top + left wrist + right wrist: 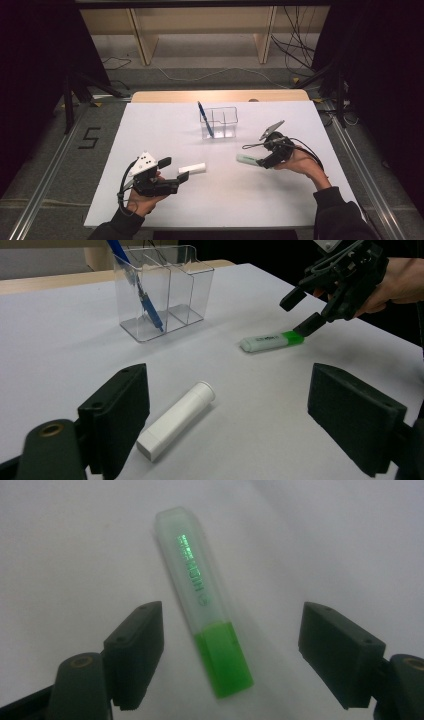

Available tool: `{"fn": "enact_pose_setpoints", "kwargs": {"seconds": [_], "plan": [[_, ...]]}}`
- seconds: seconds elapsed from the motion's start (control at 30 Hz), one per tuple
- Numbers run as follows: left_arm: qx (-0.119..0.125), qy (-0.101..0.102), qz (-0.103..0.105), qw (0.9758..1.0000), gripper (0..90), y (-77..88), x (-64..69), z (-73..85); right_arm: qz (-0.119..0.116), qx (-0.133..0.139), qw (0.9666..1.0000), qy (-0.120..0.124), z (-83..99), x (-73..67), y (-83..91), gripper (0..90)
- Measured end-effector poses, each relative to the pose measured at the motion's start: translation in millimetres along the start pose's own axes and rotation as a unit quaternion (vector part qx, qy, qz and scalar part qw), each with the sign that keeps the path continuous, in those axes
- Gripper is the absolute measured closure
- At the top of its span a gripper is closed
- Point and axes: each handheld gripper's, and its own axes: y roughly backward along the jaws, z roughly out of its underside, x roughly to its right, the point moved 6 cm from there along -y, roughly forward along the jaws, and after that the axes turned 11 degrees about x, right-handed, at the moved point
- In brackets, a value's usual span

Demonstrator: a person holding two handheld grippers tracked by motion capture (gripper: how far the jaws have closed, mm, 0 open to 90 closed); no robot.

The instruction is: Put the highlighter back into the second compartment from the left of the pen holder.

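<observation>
Where its cap clears, the green highlighter (207, 610) reads "HIGH".

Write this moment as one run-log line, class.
right tongs: open, astride green highlighter, not gripping | left tongs: open by white tube | blue pen: in clear organiser

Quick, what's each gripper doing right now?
Left gripper: open, holding nothing.
Right gripper: open around the green highlighter, not gripping it.
</observation>
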Motion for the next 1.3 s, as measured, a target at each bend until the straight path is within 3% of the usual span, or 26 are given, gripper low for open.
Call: {"fn": "enact_pose_setpoints", "kwargs": {"seconds": [0.27,0.87,1.3], "plan": [[-0.002,-0.005,0.000,1.0000,16.7,1.0,-0.2,0.5,-0.011,-0.034,0.9993,0.012,3.1,-3.1,-12.8,32.8],[-0.002,-0.005,0.000,1.0000,16.7,0.9,-0.4,0.5,-0.023,-0.064,0.9970,0.038,0.9,-7.8,-24.8,47.6],[-0.001,-0.002,-0.001,1.0000,16.7,0.4,-0.5,0.7,-0.028,-0.080,0.9957,0.037,3.9,-7.8,-27.2,55.6]]}}
